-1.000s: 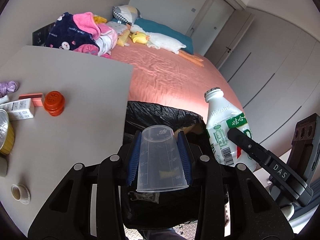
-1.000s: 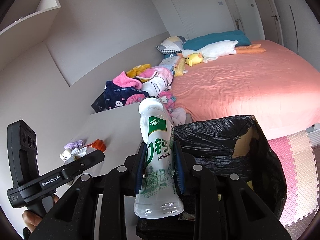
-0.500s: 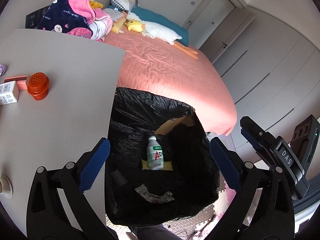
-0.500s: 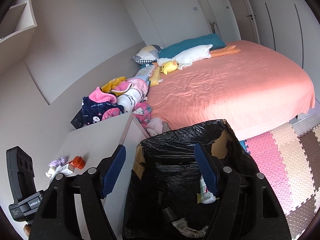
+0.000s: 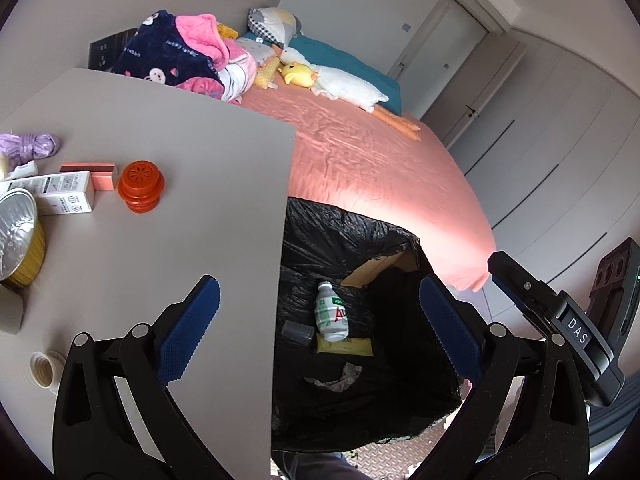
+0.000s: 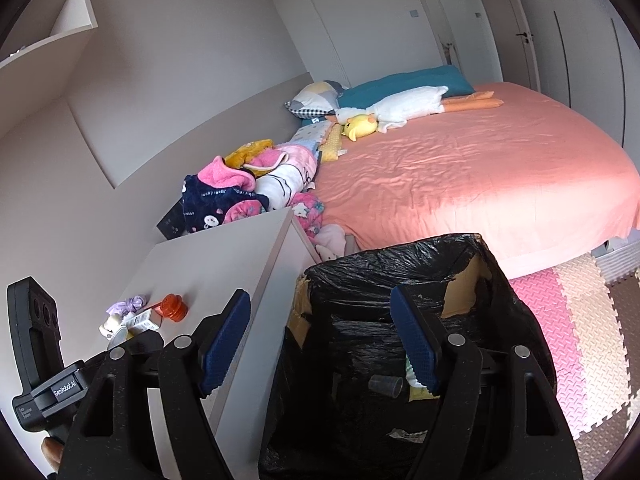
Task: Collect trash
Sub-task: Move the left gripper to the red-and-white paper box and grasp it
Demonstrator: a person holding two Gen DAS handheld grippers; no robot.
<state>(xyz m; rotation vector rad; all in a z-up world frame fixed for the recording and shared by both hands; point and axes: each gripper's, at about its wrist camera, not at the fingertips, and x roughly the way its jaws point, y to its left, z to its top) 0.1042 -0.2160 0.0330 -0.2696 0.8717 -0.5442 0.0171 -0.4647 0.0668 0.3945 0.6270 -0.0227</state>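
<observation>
Now both my left gripper and right gripper hung with fingers apart, empty, over the bin; reaching back, I risked toppling the orange cap off the table.

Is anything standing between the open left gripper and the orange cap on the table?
Nothing visible does. The left gripper is open and empty, and bare table lies between it and the orange cap. The white carton and foil cup sit off to the cap's left.
</observation>
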